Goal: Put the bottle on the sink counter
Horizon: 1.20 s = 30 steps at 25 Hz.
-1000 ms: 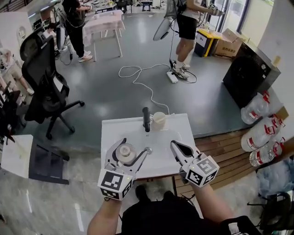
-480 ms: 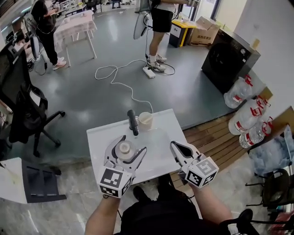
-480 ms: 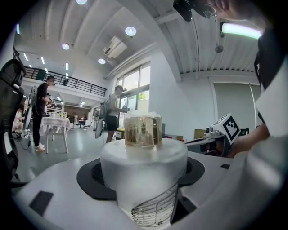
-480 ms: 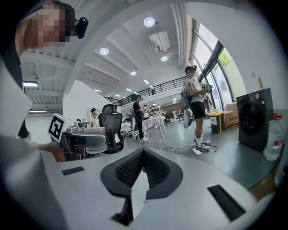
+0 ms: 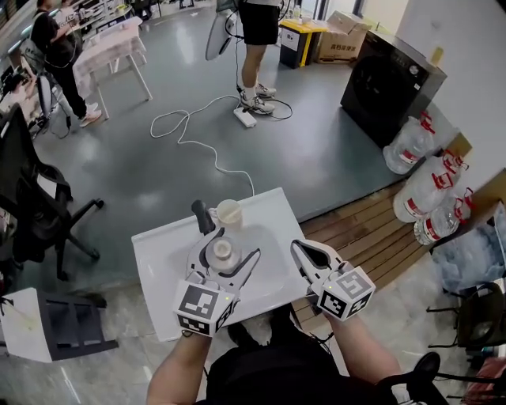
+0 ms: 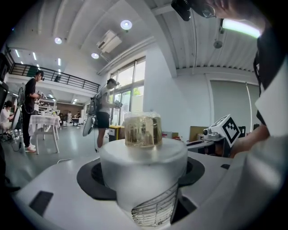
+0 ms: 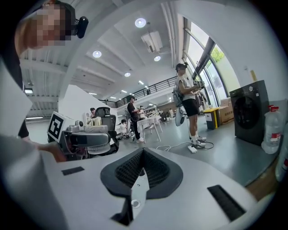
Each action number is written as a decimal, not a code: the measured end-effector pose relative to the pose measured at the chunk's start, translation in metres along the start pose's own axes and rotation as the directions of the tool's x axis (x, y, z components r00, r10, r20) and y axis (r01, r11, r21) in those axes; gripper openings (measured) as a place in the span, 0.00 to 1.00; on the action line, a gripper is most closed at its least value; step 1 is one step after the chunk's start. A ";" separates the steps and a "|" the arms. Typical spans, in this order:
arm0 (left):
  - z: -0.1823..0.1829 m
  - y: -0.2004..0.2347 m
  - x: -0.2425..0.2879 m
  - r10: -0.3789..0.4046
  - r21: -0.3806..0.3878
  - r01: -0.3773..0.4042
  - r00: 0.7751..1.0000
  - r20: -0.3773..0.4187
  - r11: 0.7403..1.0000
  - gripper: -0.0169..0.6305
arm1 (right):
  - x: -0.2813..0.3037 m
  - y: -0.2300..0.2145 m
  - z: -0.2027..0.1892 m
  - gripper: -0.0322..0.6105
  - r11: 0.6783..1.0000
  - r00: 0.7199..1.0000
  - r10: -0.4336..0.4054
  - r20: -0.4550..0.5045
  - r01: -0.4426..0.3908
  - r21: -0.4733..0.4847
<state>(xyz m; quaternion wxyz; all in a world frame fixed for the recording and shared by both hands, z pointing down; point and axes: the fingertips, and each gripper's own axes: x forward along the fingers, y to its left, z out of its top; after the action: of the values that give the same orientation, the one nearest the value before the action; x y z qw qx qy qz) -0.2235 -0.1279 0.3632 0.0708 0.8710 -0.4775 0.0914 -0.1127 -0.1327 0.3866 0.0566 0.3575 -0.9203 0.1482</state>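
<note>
Left gripper [image 5: 224, 255] jaws clamp bottle [image 6: 143, 166] (upright).

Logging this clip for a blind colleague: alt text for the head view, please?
The left claw grips a white bottle over the white sink counter, near its black faucet and a cup. The right claw is shut and empty beside it; people stand on the grey floor beyond.
</note>
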 end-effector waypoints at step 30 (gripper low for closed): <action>-0.037 -0.048 0.195 -0.015 -0.051 0.011 0.997 -0.081 0.999 0.53 | 0.014 -0.171 0.006 0.07 0.999 0.999 0.032 -0.042 -0.032 0.004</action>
<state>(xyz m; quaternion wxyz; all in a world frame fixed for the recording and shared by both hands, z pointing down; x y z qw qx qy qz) -0.0831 -0.2539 0.4419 0.1126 0.8677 -0.4704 0.1144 -0.0077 -0.2639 0.4235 0.0731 0.3398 -0.9243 0.1579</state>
